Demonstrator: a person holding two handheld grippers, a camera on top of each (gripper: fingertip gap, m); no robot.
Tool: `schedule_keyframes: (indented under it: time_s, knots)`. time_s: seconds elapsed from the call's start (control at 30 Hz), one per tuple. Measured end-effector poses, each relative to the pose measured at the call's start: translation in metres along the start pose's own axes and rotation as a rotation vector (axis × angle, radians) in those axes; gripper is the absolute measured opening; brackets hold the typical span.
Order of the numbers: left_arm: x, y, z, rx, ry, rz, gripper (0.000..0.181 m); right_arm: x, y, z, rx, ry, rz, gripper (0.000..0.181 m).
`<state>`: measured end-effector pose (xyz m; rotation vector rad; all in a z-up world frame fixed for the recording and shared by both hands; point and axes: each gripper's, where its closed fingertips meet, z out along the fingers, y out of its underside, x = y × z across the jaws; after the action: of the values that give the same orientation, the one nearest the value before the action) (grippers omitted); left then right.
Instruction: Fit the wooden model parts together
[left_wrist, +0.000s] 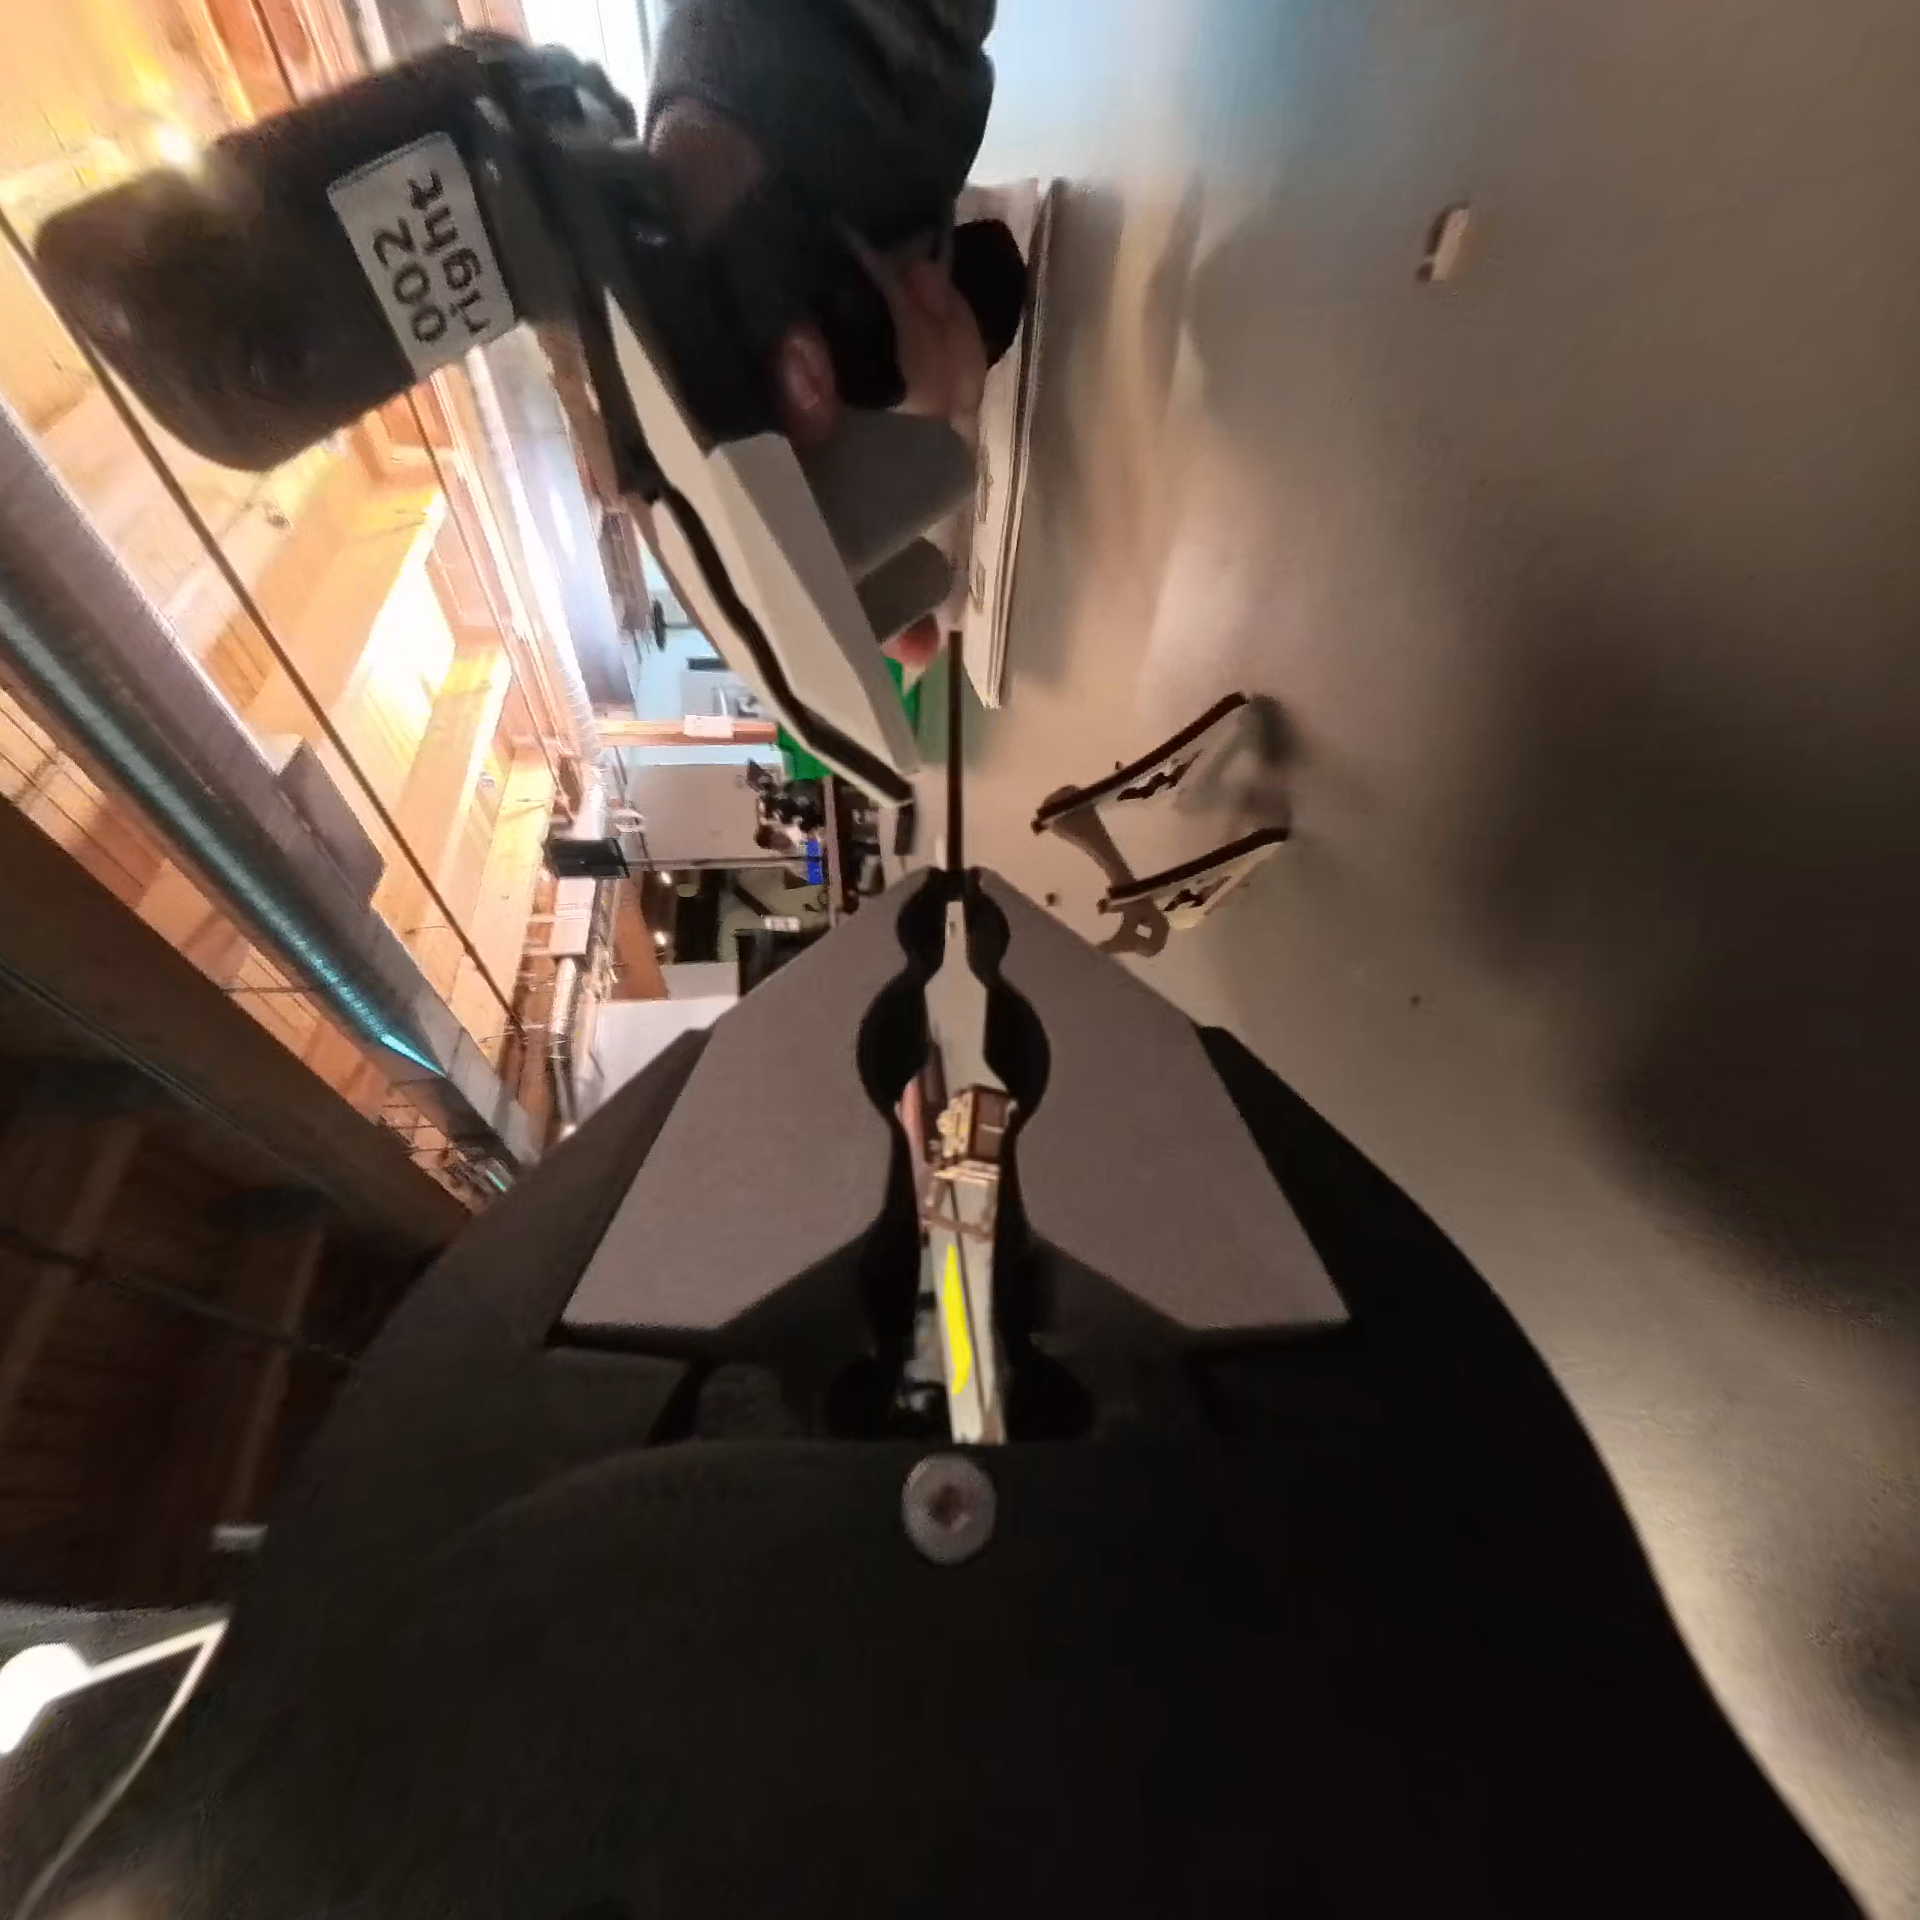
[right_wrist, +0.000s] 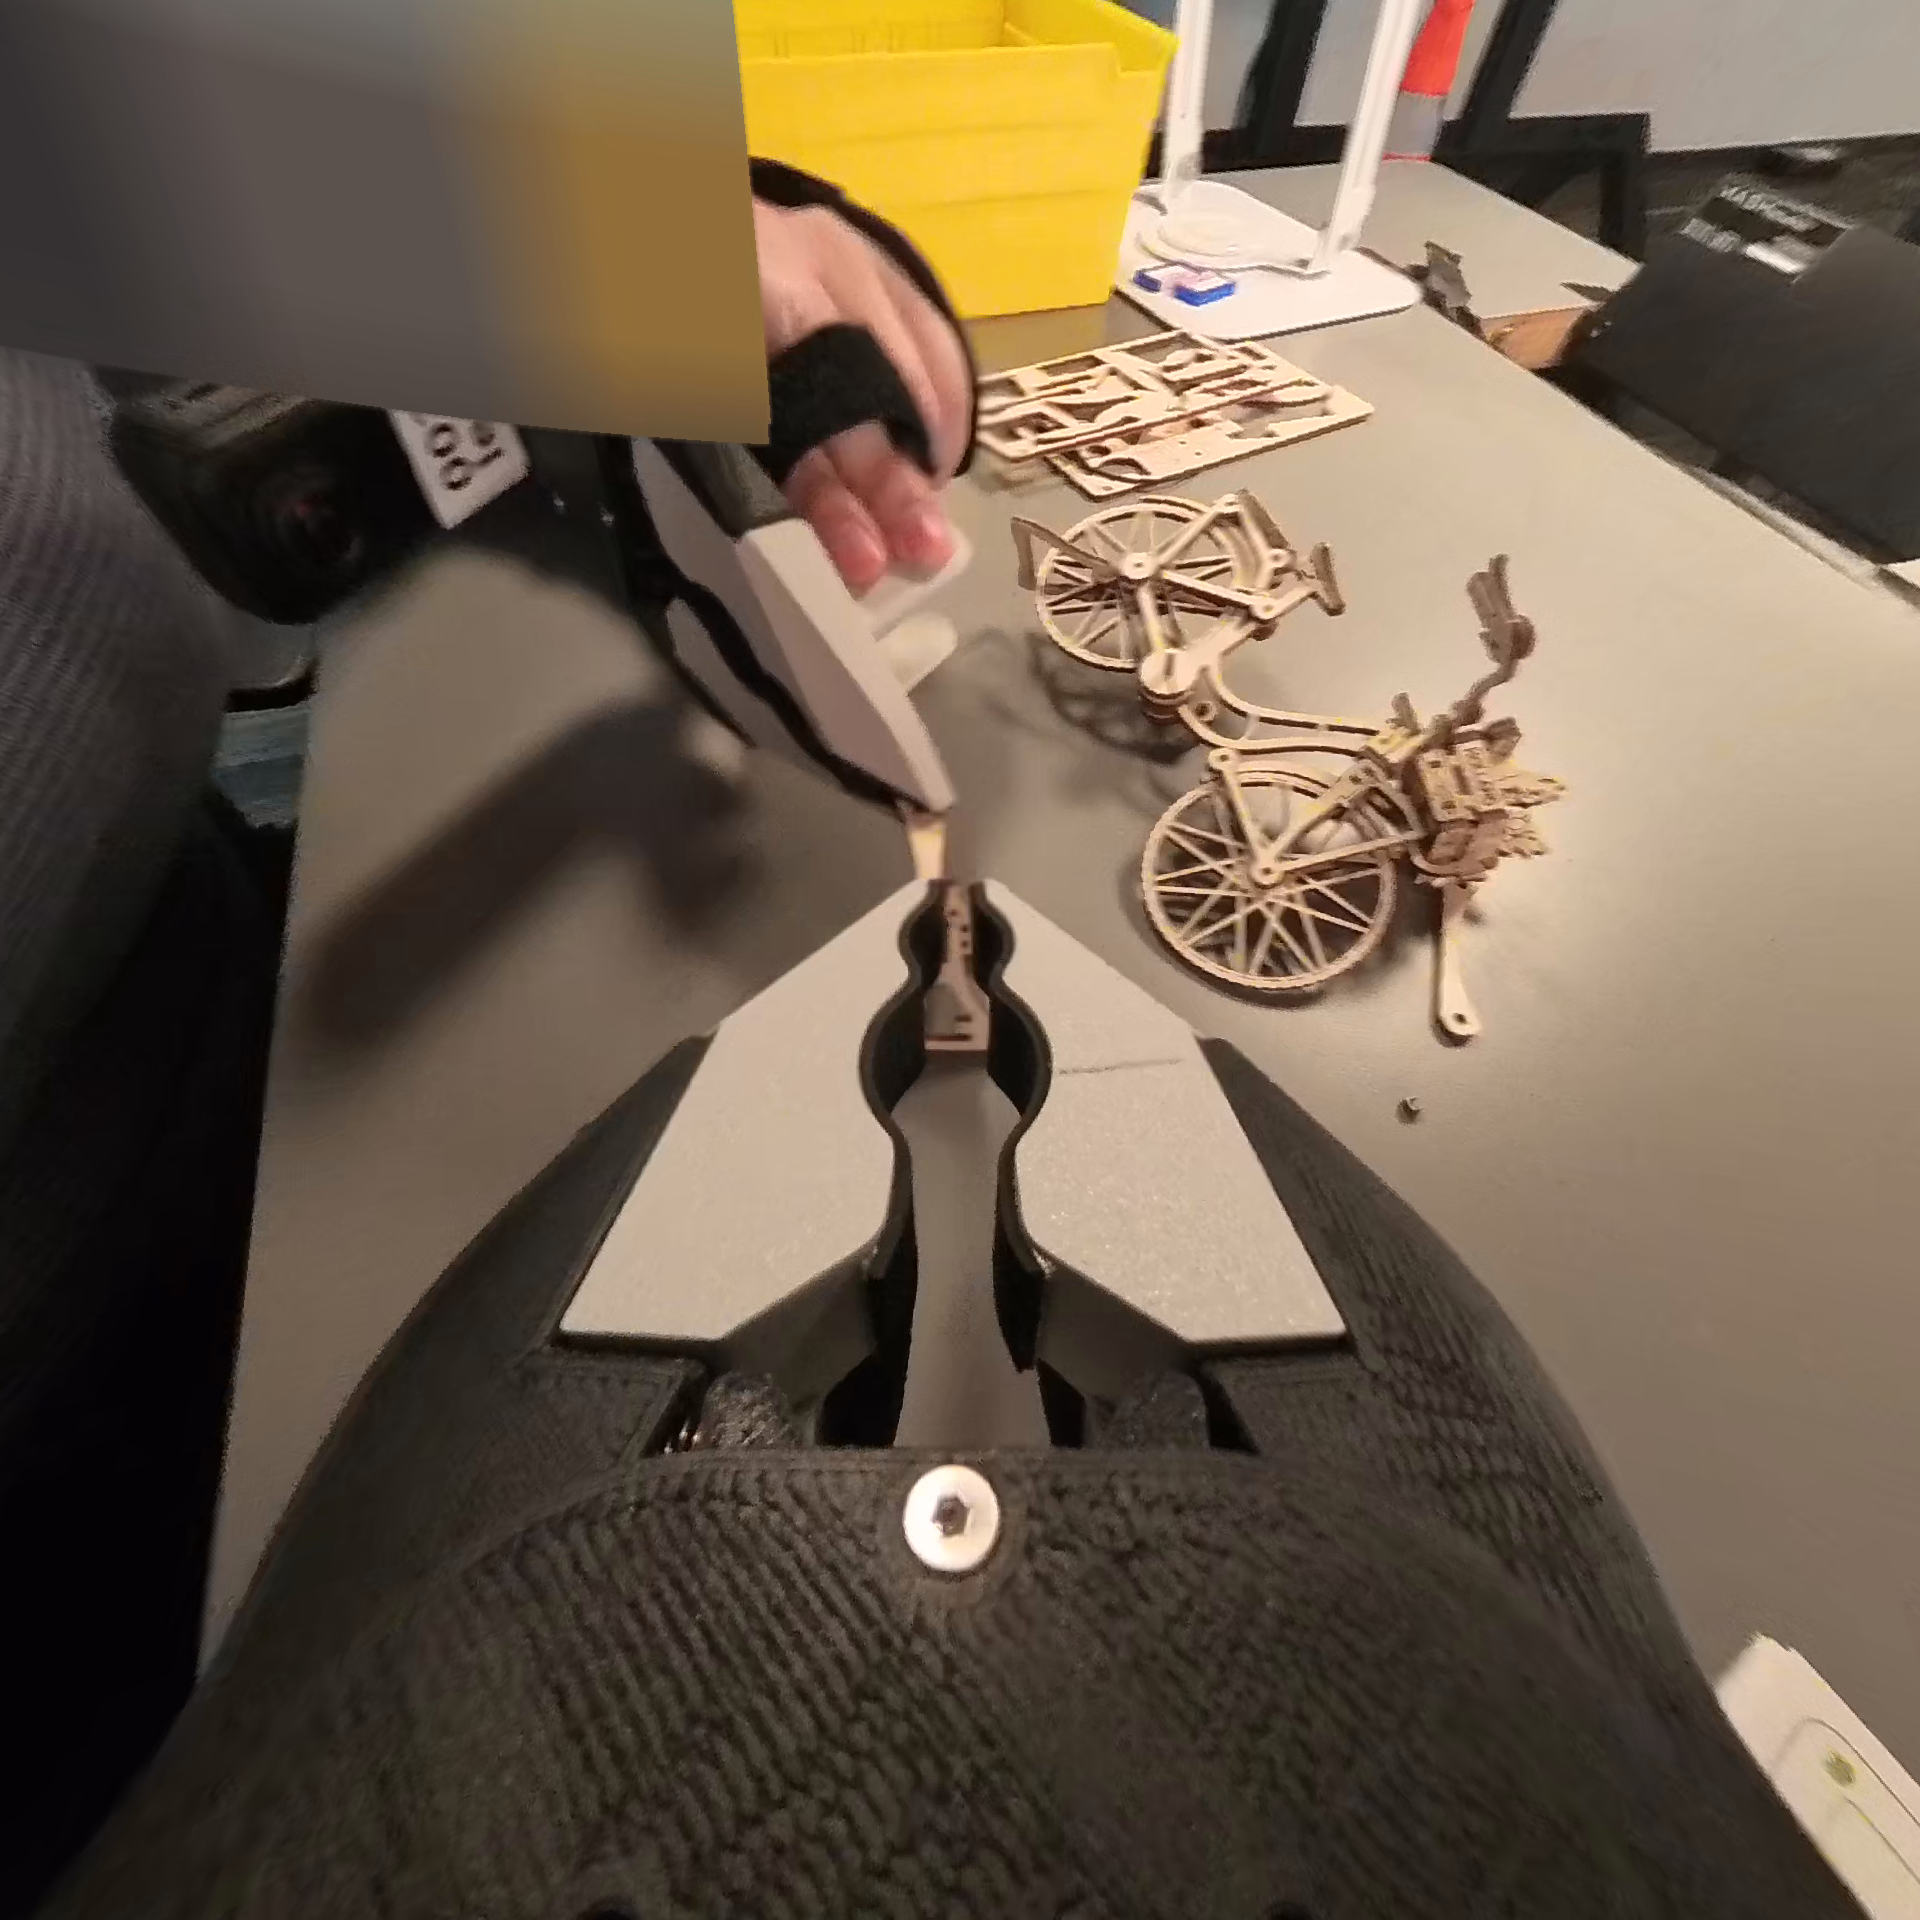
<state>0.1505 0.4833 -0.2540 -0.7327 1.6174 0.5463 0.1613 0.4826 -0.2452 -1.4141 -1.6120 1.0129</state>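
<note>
Pinching one wooden strip (right_wrist: 953, 971) end-to-end, both grippers closed, bicycle model (right_wrist: 1288, 758) alongside

Two handheld grippers, right (right_wrist: 951, 888) and left (right_wrist: 920, 805); one small wooden part (right_wrist: 954, 987) between them; one wooden bicycle model (right_wrist: 1278, 748); two stacked cut-out part sheets (right_wrist: 1164, 410); one yellow bin (right_wrist: 956, 156); one gloved hand (right_wrist: 862, 384)
</note>
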Motion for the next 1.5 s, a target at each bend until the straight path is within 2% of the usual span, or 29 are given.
schedule_keyframes:
  time_s: [0.07,0.13,0.23,0.3,0.4,0.5,0.63,0.73,0.87,1.17,1.33,1.5]
  knots:
    - [0.0,0.007,-0.003,-0.055,0.017,-0.079,0.002,0.012,0.003,-0.004,-0.001,0.059,0.0,0.019]
    - [0.001,0.013,-0.01,-0.089,0.079,-0.279,0.002,0.016,0.004,-0.007,0.016,0.065,0.009,0.028]
    - [0.013,0.012,-0.023,-0.09,0.299,-0.685,0.003,0.011,0.006,-0.002,0.009,0.029,0.009,0.029]
    - [0.018,0.008,-0.035,-0.051,0.419,-0.877,0.003,0.005,0.01,0.005,-0.03,0.003,-0.006,0.029]
    - [0.029,0.01,-0.048,-0.017,0.575,-1.115,0.003,-0.001,0.017,0.015,-0.083,-0.021,-0.032,0.027]
    - [0.037,0.009,-0.052,0.008,0.698,-1.248,0.003,-0.003,0.023,0.021,-0.136,-0.032,-0.052,0.02]
    - [0.043,0.008,-0.049,0.012,0.748,-1.295,0.002,-0.004,0.03,0.027,-0.179,-0.055,-0.048,0.013]
    - [0.045,0.013,-0.045,-0.018,0.707,-1.258,0.002,-0.003,0.03,0.03,-0.181,-0.07,-0.029,0.01]
    - [0.048,0.009,-0.045,-0.016,0.753,-1.247,0.002,0.001,0.032,0.031,-0.188,-0.068,0.008,0.006]
    - [0.054,0.007,-0.029,-0.023,0.851,-1.31,0.002,0.01,0.003,0.005,0.042,-0.116,0.13,0.006]
    - [0.056,0.006,-0.014,-0.034,0.873,-1.302,0.002,0.008,0.008,0.006,0.03,-0.142,0.15,0.006]
    - [0.048,-0.003,-0.005,0.035,0.925,-1.398,0.002,0.008,0.01,0.008,0.032,-0.165,0.217,0.005]
